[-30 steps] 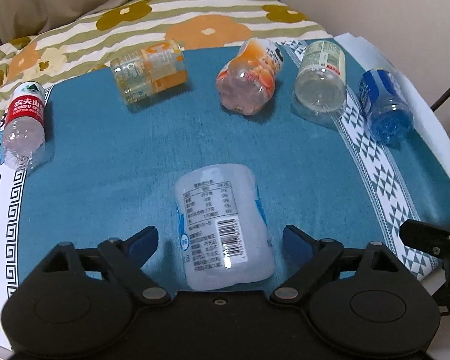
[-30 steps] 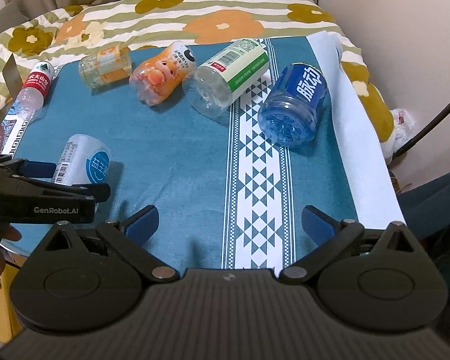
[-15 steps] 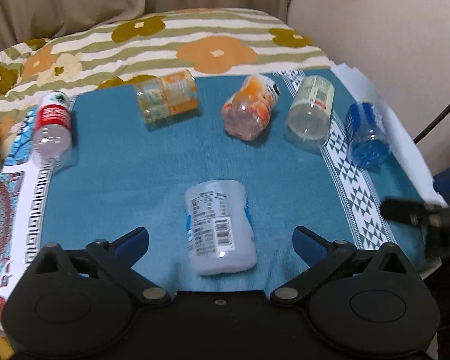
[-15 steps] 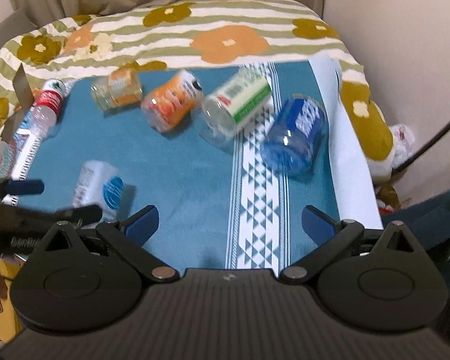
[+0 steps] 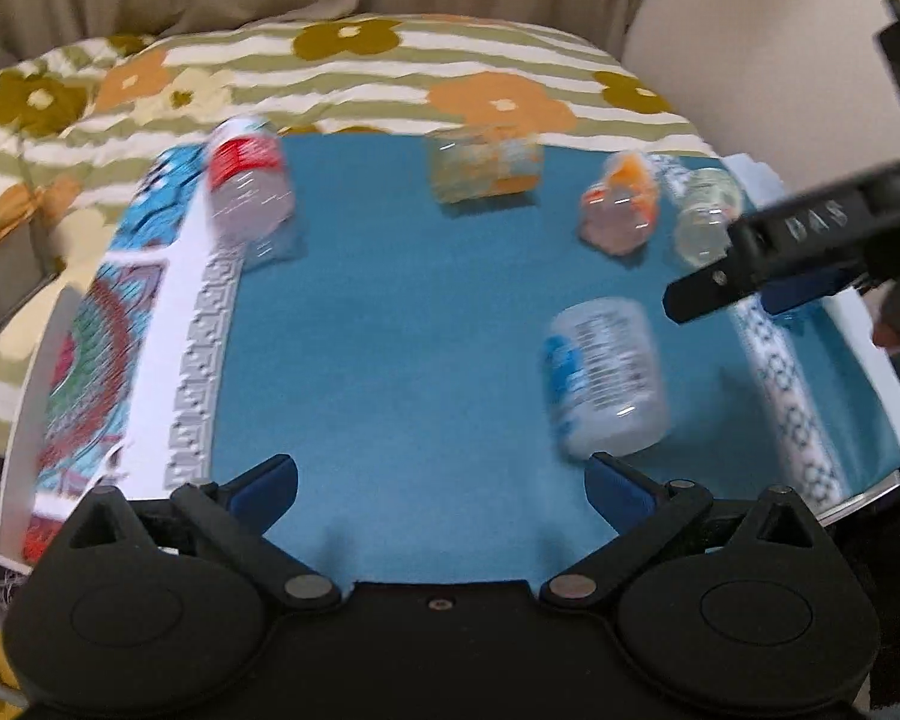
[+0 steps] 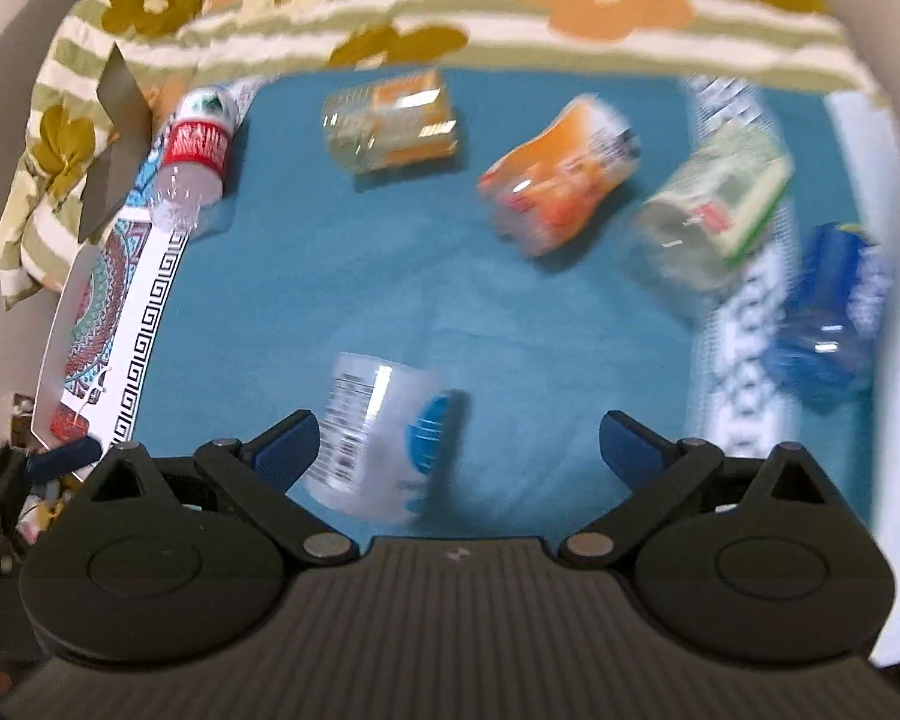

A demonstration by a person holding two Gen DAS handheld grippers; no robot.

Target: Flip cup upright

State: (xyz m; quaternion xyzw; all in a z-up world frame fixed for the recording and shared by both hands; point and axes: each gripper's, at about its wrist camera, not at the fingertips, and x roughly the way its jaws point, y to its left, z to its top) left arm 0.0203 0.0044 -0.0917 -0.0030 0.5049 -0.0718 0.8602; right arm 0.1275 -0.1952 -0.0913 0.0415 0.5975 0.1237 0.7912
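Several cut-off plastic bottle cups lie on their sides on a teal cloth [image 5: 402, 330]. The nearest is a white cup with a barcode label and blue logo [image 5: 603, 375]; it also shows in the right wrist view [image 6: 384, 435]. My left gripper [image 5: 441, 486] is open and empty, with the white cup just beyond its right finger. My right gripper [image 6: 459, 441] is open and empty, low over the cloth, with the white cup close in front of its left finger. The right gripper also shows as a dark arm in the left wrist view [image 5: 798, 240].
Further back lie a red-label bottle [image 6: 192, 162], an orange-label cup [image 6: 393, 123], an orange cartoon cup [image 6: 561, 171], a green-label cup [image 6: 711, 210] and a blue cup [image 6: 831, 315]. A patterned white mat [image 5: 120, 348] borders the cloth's left. A floral bedspread [image 5: 390, 72] lies behind.
My left gripper has swung left, so the white cup now sits at its right. My right gripper has moved left and closer to the white cup. Both views are motion-blurred.
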